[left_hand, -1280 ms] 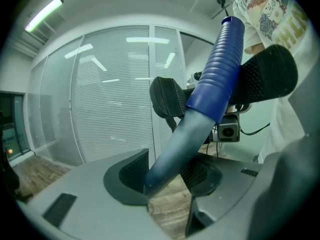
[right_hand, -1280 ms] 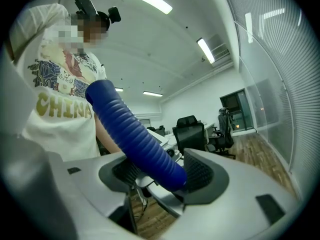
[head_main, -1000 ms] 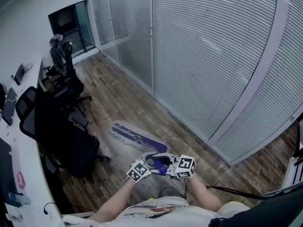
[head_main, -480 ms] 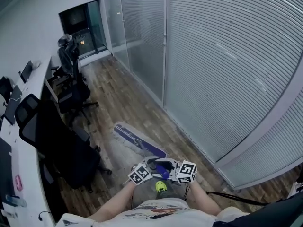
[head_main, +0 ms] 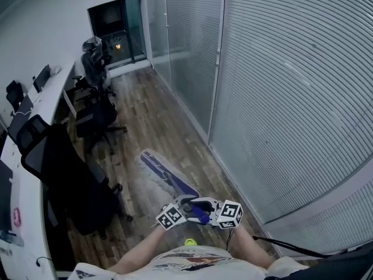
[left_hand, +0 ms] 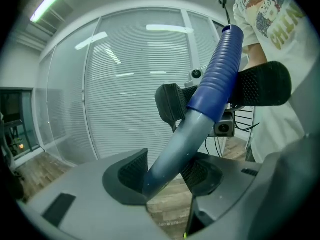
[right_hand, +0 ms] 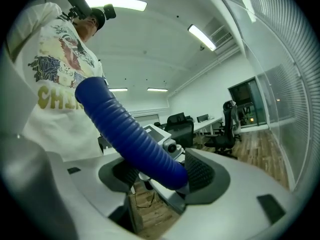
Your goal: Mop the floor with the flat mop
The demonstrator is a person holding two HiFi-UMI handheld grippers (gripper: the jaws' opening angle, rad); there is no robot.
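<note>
Flat mop [head_main: 166, 172] pushed farther along; right hand-held gripper [right_hand: 160, 176] clamps its handle [left_hand: 200, 114], left hand-held gripper [left_hand: 167, 173] too, jaws just easing open.

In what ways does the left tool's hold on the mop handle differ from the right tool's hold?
The left tool clamps the smooth grey shaft; the right tool clamps the blue ribbed grip higher up. The left tool's jaws have just been opening slightly, with the shaft between them; the right tool's jaws sit tight on the grip. Shared: both hold the same mop handle, close together.
</note>
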